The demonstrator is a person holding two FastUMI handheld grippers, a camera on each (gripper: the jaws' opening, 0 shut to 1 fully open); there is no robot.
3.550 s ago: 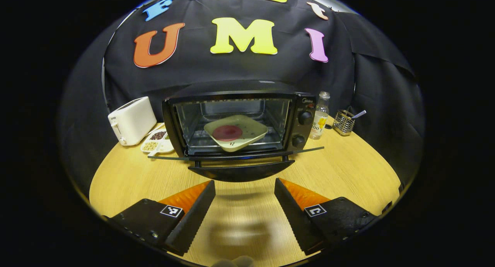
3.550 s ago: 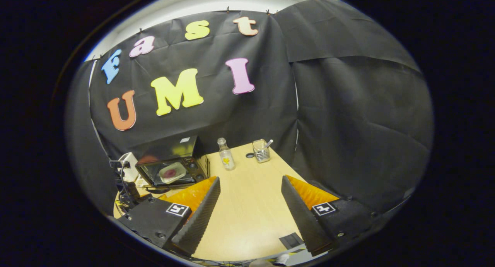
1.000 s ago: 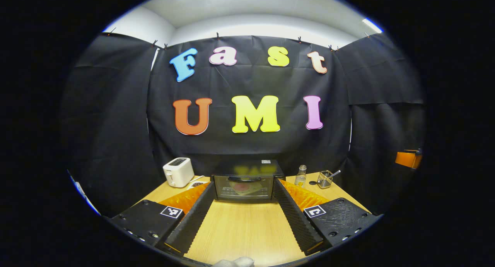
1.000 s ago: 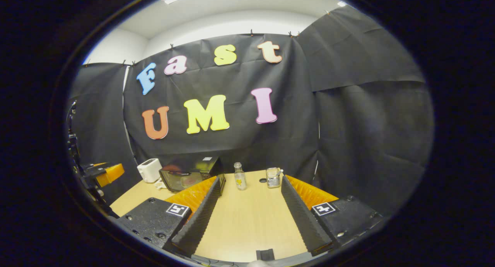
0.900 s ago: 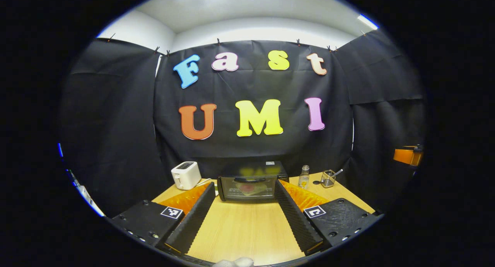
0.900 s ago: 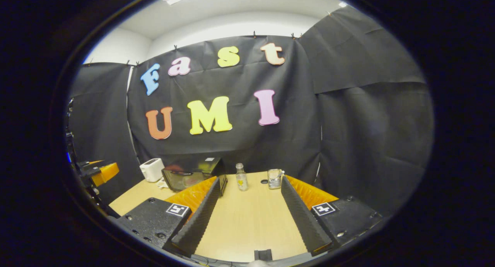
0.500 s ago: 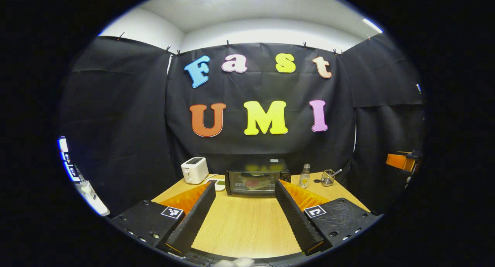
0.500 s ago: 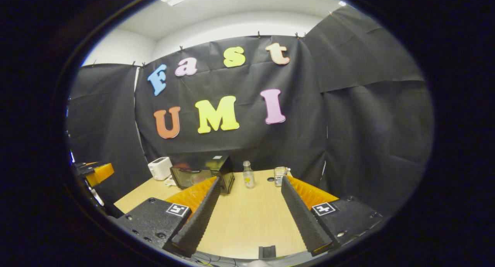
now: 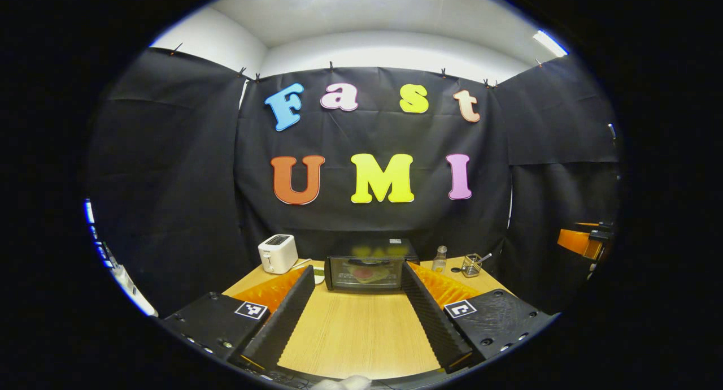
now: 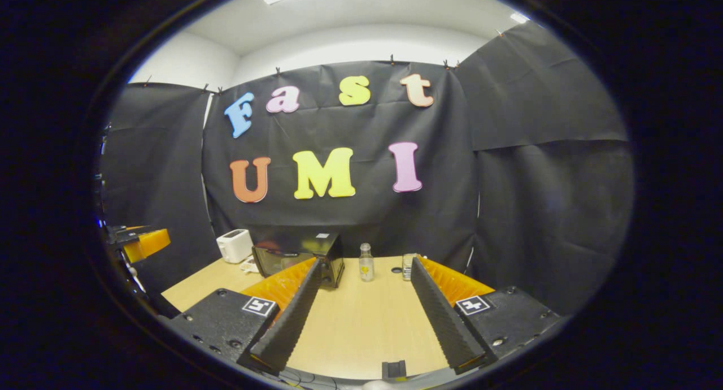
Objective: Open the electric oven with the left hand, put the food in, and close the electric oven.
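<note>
Wooden table (image 9: 350, 333) carries one oven (image 9: 367, 270), door closed, one plate of food (image 9: 368, 271) inside; it was open earlier. Left gripper (image 9: 355, 313) is spread, empty, pulled back. In the right gripper view, one bottle (image 10: 366, 263) stands beside the oven (image 10: 298, 259); right gripper (image 10: 364, 316) spread, empty.

Right gripper (image 10: 361, 305) spread wide over the table (image 10: 367, 322), oven (image 10: 296, 260) at the far edge with door seemingly closed, bottle (image 10: 366, 262) beside it, toaster (image 10: 235, 245) toward the far left corner
</note>
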